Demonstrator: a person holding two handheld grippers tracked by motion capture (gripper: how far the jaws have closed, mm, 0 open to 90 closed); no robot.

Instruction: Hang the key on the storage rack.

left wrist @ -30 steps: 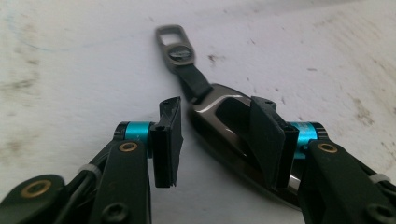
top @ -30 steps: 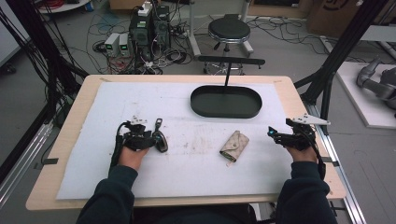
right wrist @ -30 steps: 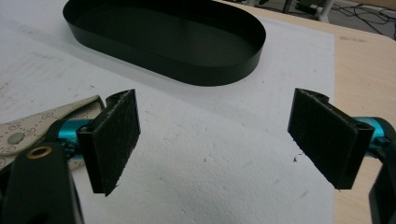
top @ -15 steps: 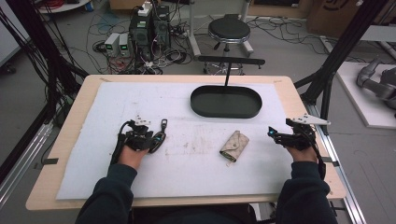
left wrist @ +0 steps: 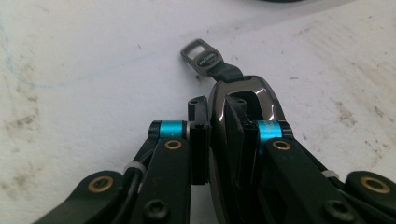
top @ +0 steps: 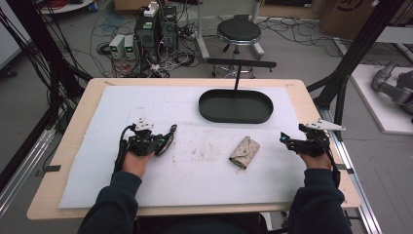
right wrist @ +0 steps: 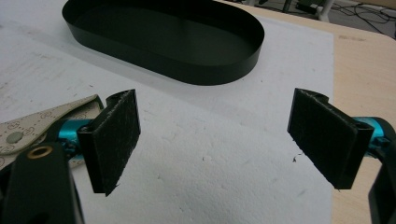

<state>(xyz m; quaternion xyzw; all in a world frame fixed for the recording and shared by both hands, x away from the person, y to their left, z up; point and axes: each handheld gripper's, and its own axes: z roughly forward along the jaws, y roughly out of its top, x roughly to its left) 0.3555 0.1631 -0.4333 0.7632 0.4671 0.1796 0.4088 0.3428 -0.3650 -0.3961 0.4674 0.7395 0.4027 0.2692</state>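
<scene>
A dark glossy key fob [left wrist: 262, 99] with a metal loop tab [left wrist: 203, 58] lies on the white foam mat [top: 195, 170] at the left. My left gripper [left wrist: 222, 116] has just been closing and its pads now press on both sides of the fob; in the high view the left gripper [top: 160, 141] sits at mid-left with the key fob [top: 169, 136] at its tip. My right gripper [right wrist: 217, 135] stands open over bare mat, nothing between its pads; from above the right gripper [top: 286, 140] rests near the mat's right edge.
A beige patterned pouch [top: 244, 152] lies on the mat between the two grippers, and the same pouch [right wrist: 28, 126] shows left of the right jaws. A black oval tray [top: 235, 116] stands at the back centre, its wall [right wrist: 201, 70] ahead of the right gripper.
The left jaws have drawn together onto the key fob. Both hands have kept their places, and the right gripper stays as wide as before.
</scene>
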